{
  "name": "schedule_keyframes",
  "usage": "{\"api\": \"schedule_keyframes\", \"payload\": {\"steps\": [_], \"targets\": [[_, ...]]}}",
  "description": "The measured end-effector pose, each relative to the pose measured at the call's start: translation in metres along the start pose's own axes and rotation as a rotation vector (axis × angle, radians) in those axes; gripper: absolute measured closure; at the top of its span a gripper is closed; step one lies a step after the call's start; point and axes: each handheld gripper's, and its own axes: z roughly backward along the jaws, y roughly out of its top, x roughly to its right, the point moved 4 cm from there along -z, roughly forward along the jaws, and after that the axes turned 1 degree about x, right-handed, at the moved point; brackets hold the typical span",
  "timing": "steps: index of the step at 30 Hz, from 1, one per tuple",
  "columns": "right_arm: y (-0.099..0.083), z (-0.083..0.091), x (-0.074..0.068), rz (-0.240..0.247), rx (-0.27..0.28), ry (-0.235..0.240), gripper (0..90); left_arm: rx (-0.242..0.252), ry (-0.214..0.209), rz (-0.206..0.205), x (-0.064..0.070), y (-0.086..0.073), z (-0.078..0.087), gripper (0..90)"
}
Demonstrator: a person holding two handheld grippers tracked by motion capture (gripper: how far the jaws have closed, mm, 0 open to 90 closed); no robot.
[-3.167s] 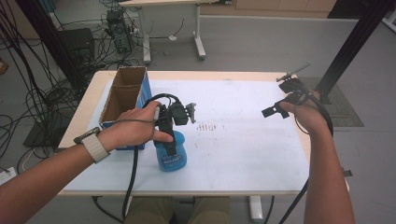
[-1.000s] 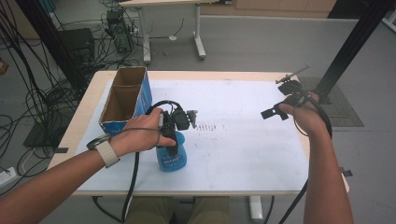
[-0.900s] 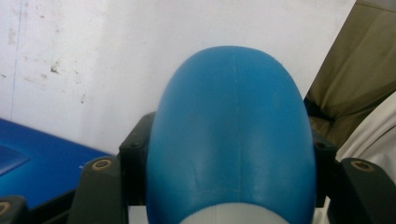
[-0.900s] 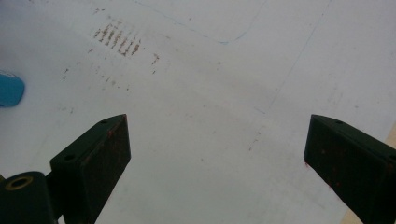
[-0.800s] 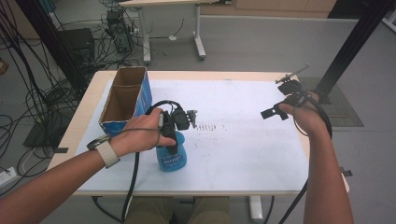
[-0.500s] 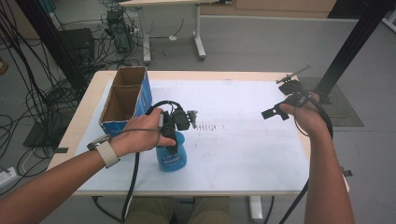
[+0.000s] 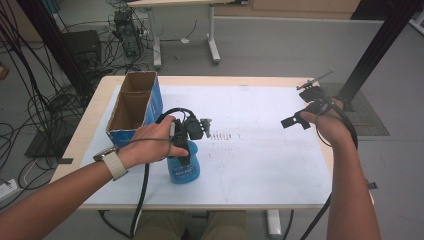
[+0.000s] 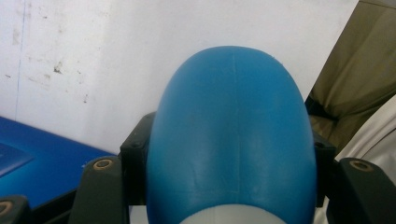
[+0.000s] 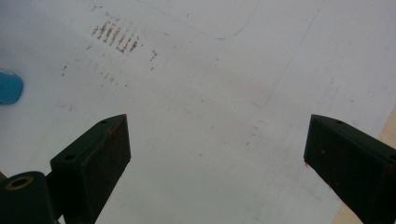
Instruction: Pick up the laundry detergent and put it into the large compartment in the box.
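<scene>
Grasp phase is in hand: my left gripper point(image 7: 186, 145) is clamped on the rounded blue plastic bottle point(image 7: 184, 167), one black jaw on each flank of its body, as the left gripper view point(image 8: 232, 135) confirms. The bottle stands upright on the white table sheet point(image 7: 260, 160), near the front edge and just in front of the open cardboard box with blue sides point(image 7: 134, 107). My right gripper point(image 7: 295, 121) hovers well apart over the right side of the sheet, jaws spread wide with nothing between them point(image 9: 215, 154). I judge the next move to be a lift. It calls for a firm, level grip, since the curved body could slip, and enough height to clear the box rim.
</scene>
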Motion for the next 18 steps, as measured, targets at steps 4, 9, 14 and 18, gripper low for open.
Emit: {"api": "schedule_keyframes", "payload": {"steps": [4, 9, 14, 18], "targets": [[0.0001, 0.0005, -0.0003, -0.001, 0.001, 0.001, 7.0, 0.0, -0.001, 0.001, -0.0001, 0.0001, -0.0001, 38.5], [-0.0005, 0.0001, 0.0002, -0.003, -0.001, 0.001, 7.0, -0.004, -0.005, 0.007, -0.0005, 0.0008, -0.0002, 38.4], [-0.0008, 0.0001, 0.0003, -0.004, -0.001, 0.001, 7.0, -0.006, -0.005, 0.009, -0.0004, 0.0009, -0.0003, 38.3], [-0.001, -0.0004, 0.0003, -0.003, -0.001, 0.002, 7.0, -0.006, -0.005, 0.007, -0.0006, 0.001, -0.0003, 38.3]]}}
